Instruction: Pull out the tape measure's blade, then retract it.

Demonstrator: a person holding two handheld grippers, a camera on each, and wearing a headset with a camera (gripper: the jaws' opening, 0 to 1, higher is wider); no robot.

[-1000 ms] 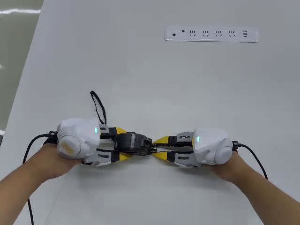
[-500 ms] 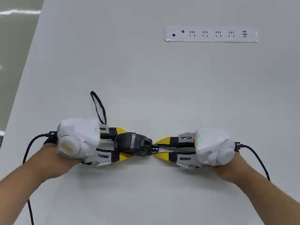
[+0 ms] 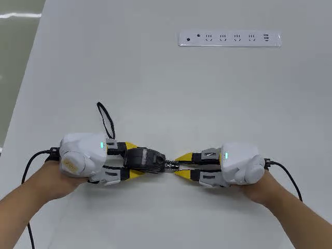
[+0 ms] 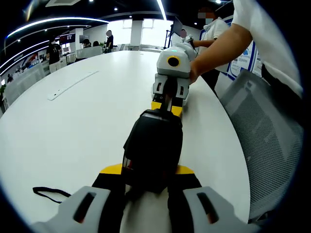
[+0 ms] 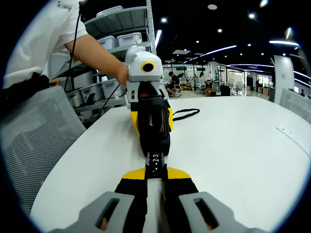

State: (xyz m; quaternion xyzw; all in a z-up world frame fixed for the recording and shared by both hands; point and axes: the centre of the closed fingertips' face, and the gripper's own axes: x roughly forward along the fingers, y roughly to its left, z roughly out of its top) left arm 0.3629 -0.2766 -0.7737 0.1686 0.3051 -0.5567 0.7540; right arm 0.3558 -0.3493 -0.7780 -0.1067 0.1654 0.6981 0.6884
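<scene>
The left tool [image 3: 134,160] is clamped across the black, rounded plastic tape measure [image 3: 146,159], which sits between its yellow-tipped jaws just off the white bench [image 3: 207,104]. Directly opposite, the right tool [image 3: 180,165] is closed on the end of the narrow dark blade [image 5: 155,162], of which only a short printed stretch bridges the two tools.

The main risk is probably the thin blade slipping out of the right tool's pinch as the pull lengthens: it would snap back into the case. A pull off the line of the case mouth could kink the blade or twist the smooth case in the left tool's grip. The black cord wrist loop [image 3: 106,118], lying behind the left tool, could snag if that tool shifts.

No container lies near either tool. Beyond the left tool, in the right gripper view, grey lidded bins [image 5: 106,44] sit on a metal rack; their contents cannot be made out.
</scene>
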